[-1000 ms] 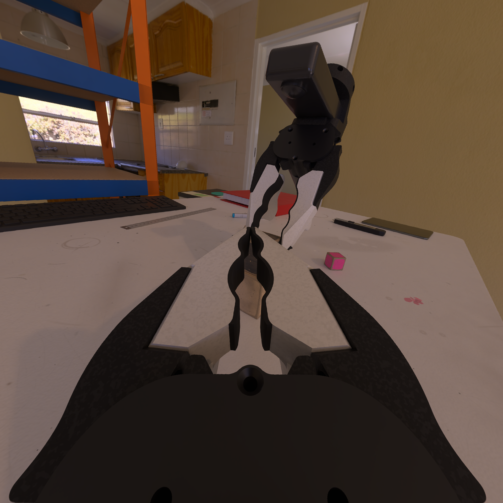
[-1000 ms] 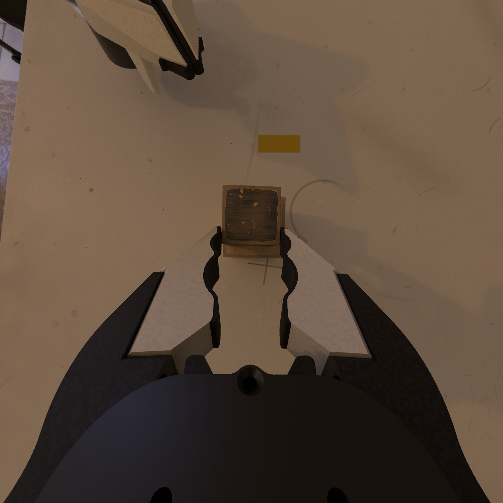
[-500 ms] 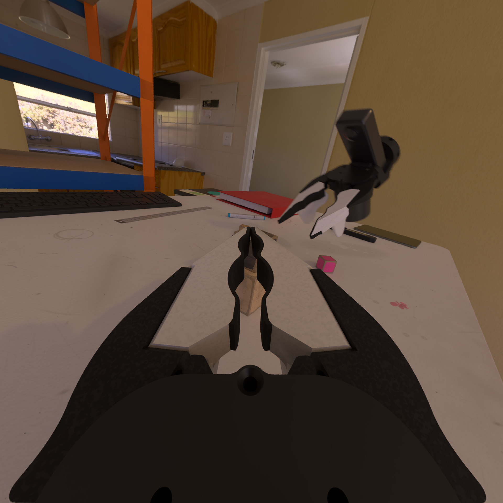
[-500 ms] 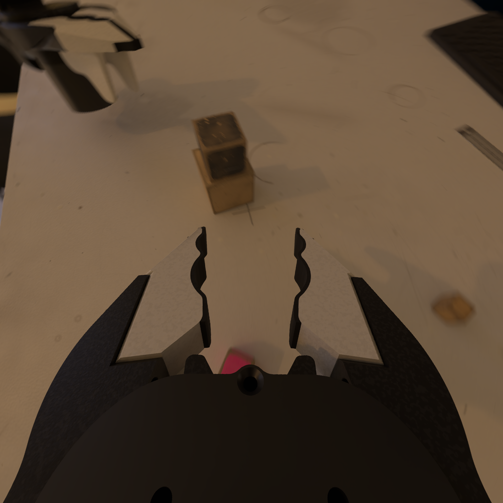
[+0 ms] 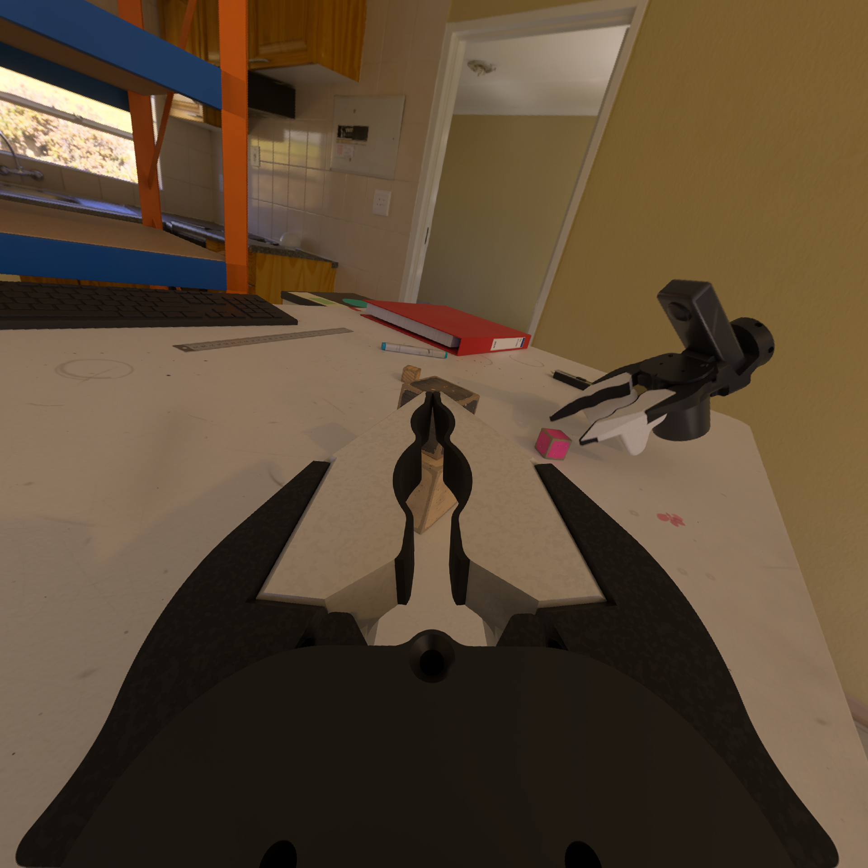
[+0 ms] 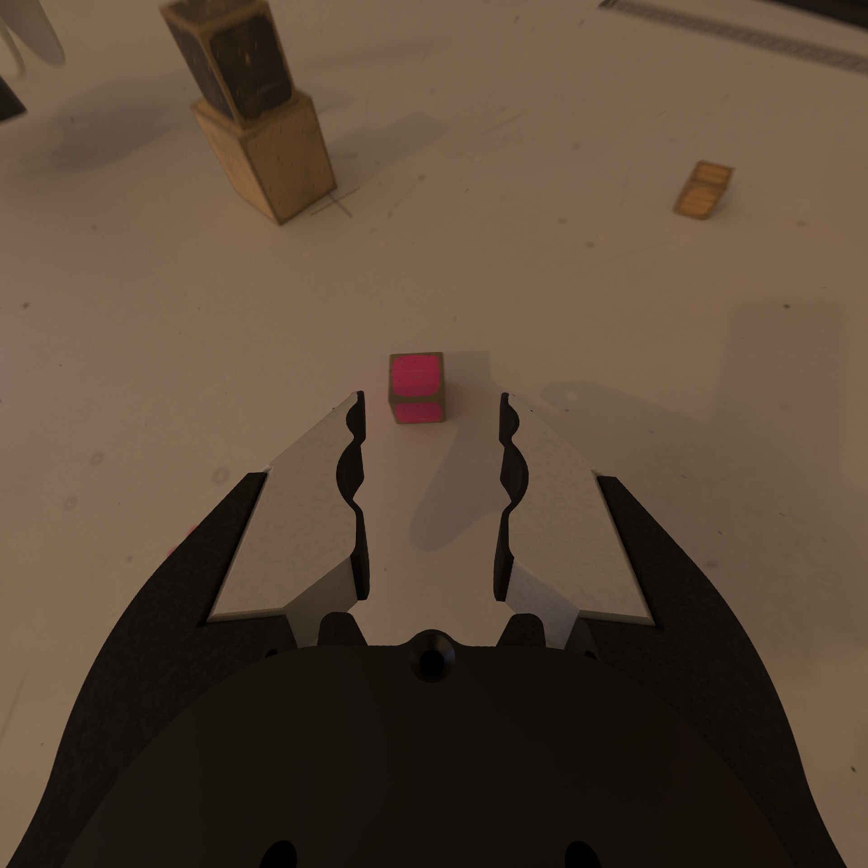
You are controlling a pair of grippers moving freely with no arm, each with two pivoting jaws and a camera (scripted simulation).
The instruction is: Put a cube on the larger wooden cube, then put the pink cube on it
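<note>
Pink cube [image 6: 416, 388], loose on desk [image 6: 141, 375] near the stacked dark cube [image 6: 244, 61] on larger wooden cube [image 6: 272, 155]: right tongs [image 6: 430, 399] spread, cube off-centre leftward; centre first; left tongs [image 5: 433, 399] pressed together, idle.

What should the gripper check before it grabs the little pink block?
1. Right hand-held gripper open wide enough for the pink block: ok, the gap looks wider than the block.
2. Pink block lined up with the gap: not ok yet, it sits a bit left of centre and just past the fingertips.
3. Dark block resting on the big wooden block: ok, though turned slightly askew.
4. Top of the dark block free for landing: cannot tell from here, the frame cuts it off.
5. Left hand-held gripper out of the way: cannot tell, its shut tips sit close in front of the stack.
6. Small wooden block clear of the path: ok, far off to the right.
</note>
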